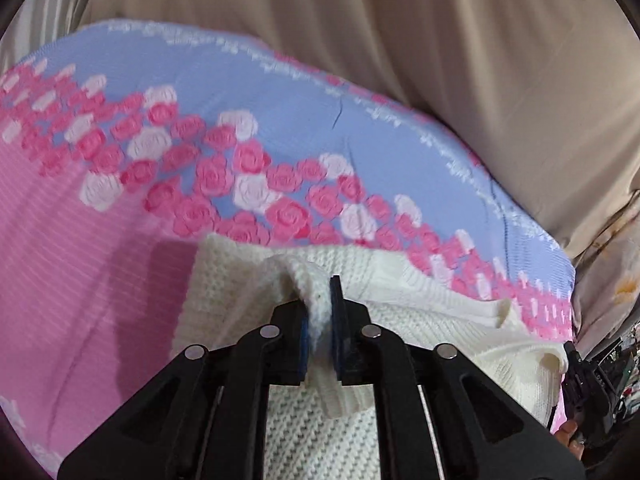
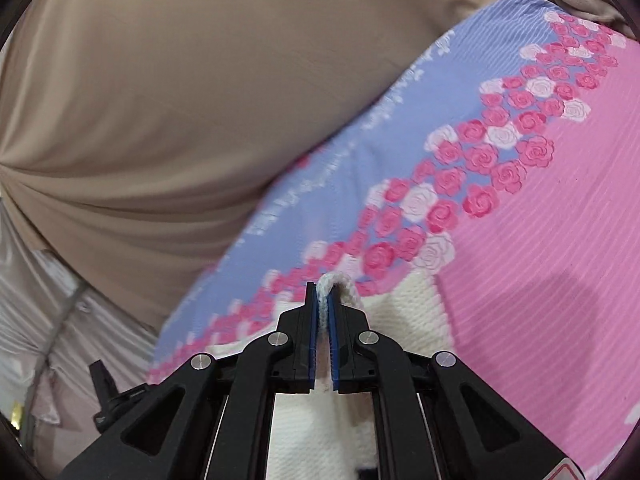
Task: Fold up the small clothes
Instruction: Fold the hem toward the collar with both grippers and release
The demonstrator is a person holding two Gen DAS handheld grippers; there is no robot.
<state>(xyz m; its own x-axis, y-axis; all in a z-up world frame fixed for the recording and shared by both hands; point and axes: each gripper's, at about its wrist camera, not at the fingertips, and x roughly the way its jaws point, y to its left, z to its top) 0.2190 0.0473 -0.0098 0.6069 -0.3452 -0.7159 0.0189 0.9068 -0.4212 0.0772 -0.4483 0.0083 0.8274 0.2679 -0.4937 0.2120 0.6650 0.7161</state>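
Cream-white knit garment (image 1: 248, 288) hangs pinched at two edge folds, our left gripper (image 1: 318, 312) and right gripper (image 2: 323, 304) each with fingers closed tight on it above the rose-print bed sheet (image 1: 80, 240), so we can, we judge, carry that edge across evenly.

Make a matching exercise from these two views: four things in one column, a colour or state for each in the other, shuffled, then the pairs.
Things:
1. Knit
2. Bedsheet
3. Curtain
4. Left tool

Colours or states:
A. Beige, hanging in folds behind the bed
B. Shut on a fold of knit
C. Cream white, lying partly on the bed
D. Pink and blue with a band of roses

Pairs: 1-C, 2-D, 3-A, 4-B.

The right tool is likewise shut on a fold of the knit.
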